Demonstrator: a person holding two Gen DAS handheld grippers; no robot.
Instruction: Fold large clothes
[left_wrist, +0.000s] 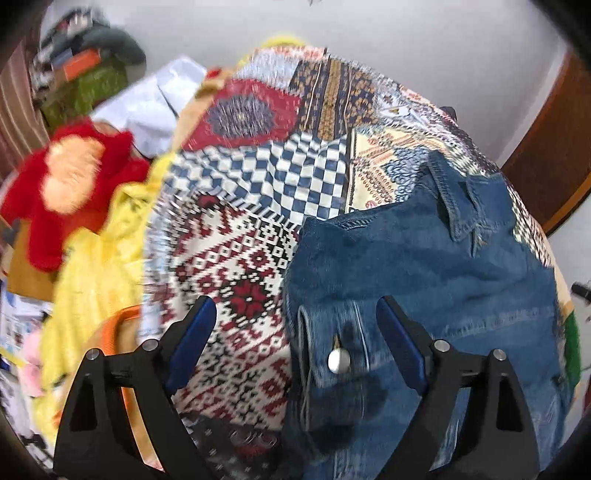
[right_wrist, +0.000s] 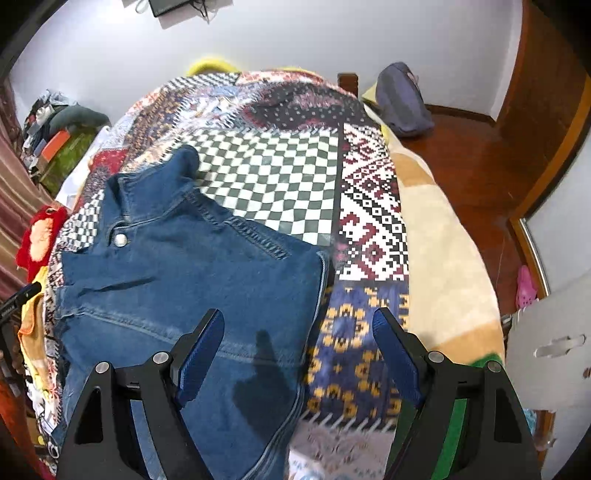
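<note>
Denim jacket (right_wrist: 177, 273) lies flat on the patchwork bedspread (right_wrist: 273, 173). Left gripper (left_wrist: 295, 332) and right gripper (right_wrist: 298, 343) both spread wide, empty. Denim looks heavy, stiff; pinch seamed hem or shoulder edges.

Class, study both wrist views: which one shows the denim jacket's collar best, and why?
The right wrist view: the denim jacket lies sharp there, its collar and snap button clear. The left wrist view is motion-blurred, showing the collar small at the jacket's far edge.
</note>
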